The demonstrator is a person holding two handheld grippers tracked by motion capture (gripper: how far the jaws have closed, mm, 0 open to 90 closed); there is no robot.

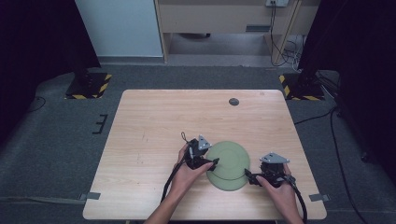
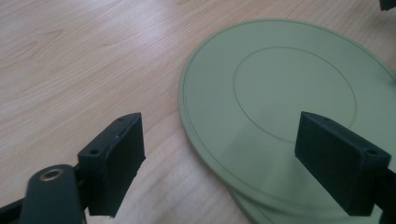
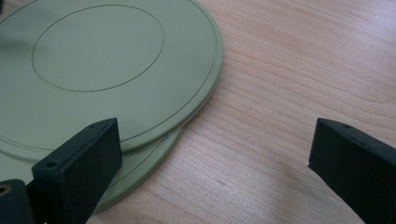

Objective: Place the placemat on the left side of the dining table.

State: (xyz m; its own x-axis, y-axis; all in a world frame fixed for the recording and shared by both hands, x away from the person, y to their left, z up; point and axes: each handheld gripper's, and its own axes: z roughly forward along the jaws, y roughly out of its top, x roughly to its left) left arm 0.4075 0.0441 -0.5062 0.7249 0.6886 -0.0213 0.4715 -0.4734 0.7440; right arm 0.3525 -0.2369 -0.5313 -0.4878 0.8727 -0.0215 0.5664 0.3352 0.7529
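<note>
Plates (image 1: 228, 164), two pale green ones stacked slightly offset, lie between the claws on the table (image 1: 149, 121). Left claw (image 2: 219, 158) straddles the top rim, gaping, gripping nothing; right claw (image 3: 215, 177) is likewise wide and empty. They look stiff, light and slick: pinch the thin rim edge.
</note>
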